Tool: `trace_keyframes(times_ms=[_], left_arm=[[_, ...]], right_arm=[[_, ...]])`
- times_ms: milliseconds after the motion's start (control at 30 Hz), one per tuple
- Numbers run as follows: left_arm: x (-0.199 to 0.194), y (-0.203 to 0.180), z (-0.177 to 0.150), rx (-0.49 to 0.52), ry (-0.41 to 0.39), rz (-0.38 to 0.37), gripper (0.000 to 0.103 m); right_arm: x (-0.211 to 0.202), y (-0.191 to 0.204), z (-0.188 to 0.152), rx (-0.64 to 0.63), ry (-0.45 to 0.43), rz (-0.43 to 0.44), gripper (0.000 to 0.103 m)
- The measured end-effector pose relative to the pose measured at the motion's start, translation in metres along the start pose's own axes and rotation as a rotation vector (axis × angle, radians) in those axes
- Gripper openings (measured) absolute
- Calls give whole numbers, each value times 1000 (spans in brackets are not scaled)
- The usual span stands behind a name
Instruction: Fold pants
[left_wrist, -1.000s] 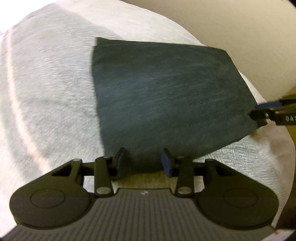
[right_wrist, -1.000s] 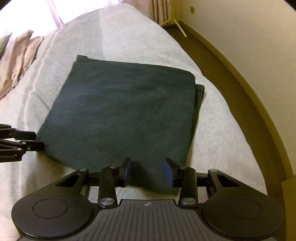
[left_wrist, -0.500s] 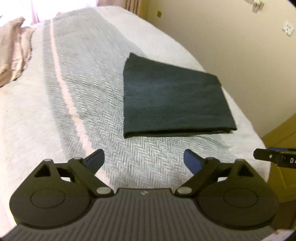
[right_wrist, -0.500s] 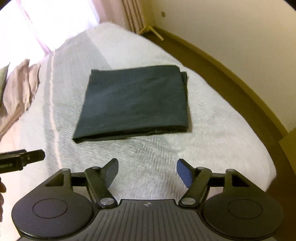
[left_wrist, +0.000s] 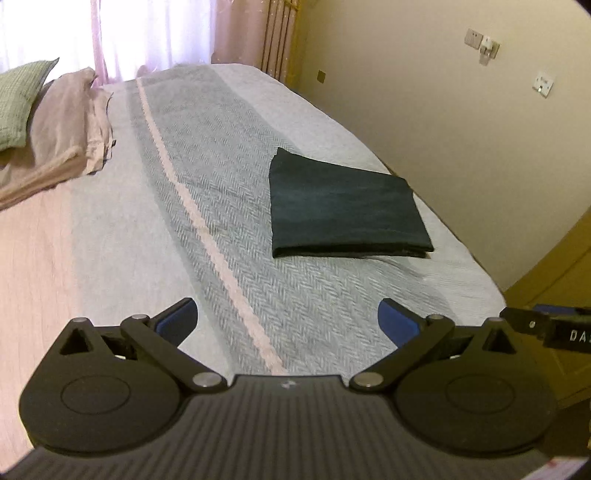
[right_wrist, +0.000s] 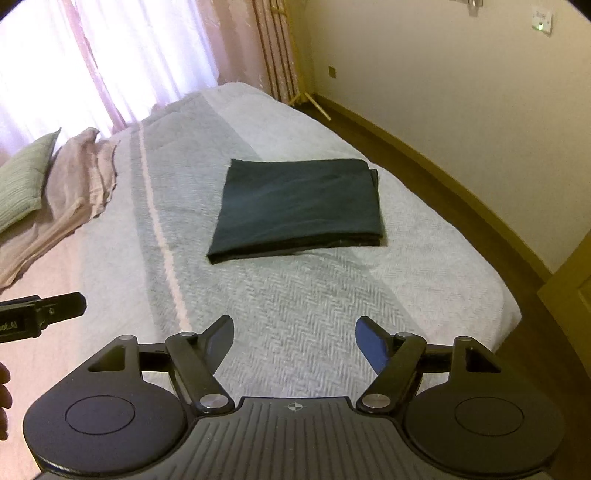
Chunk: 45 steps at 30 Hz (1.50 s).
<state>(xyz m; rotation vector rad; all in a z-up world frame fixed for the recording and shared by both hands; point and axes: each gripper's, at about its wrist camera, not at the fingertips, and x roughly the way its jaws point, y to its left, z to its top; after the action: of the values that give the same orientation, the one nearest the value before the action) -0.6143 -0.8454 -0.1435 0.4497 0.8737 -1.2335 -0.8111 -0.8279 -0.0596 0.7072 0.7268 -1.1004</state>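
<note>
Dark teal pants (left_wrist: 343, 206) lie folded into a flat rectangle on the bed's pale herringbone cover (left_wrist: 229, 184), near its right side. The right wrist view shows the same pants (right_wrist: 299, 206) with the folded edge toward me. My left gripper (left_wrist: 288, 319) hangs open well short of the pants, nothing between its blue-padded fingers. Likewise my right gripper (right_wrist: 294, 339) is open and empty, raised back from the cloth. The tip of the right gripper (left_wrist: 546, 326) shows at the left wrist view's right edge, and the left gripper's tip (right_wrist: 40, 314) at the other view's left edge.
Pillows and pinkish bedding (left_wrist: 55, 129) are heaped at the far left of the bed. A beige wall (left_wrist: 461, 129) and a strip of brown floor (right_wrist: 424, 177) run along the bed's right side. Pink curtains (right_wrist: 147, 55) hang at the far end. A fingertip (right_wrist: 3, 398) shows at lower left.
Both grippers let go of the near edge of the pants, opened wide and drew back and up, so the folded pants now lie farther away and look smaller.
</note>
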Motion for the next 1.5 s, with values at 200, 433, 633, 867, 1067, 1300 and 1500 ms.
trace_keyframes(times_ms=[200, 433, 633, 867, 1067, 1300, 1500], left_arm=[[-31, -2, -11, -10, -10, 0, 102], [-44, -16, -11, -7, -30, 4, 102], [-48, -36, -8, -7, -37, 18, 102], [-52, -55, -5, 6, -50, 45, 102], [-55, -69, -8, 35, -50, 48, 102], [-51, -76, -10, 40, -31, 74, 102], [-48, -76, -8, 42, -24, 91, 102]], right_arm=[[-21, 10, -7, -25, -26, -7, 71], [-34, 11, 4, -78, -56, -8, 71], [-40, 6, 10, -127, -65, -1, 71], [-47, -8, 7, -94, -72, 26, 71], [-54, -17, 1, -77, -64, 31, 71], [-56, -24, 4, -53, -63, 40, 71], [-51, -26, 9, -57, -59, 48, 71]])
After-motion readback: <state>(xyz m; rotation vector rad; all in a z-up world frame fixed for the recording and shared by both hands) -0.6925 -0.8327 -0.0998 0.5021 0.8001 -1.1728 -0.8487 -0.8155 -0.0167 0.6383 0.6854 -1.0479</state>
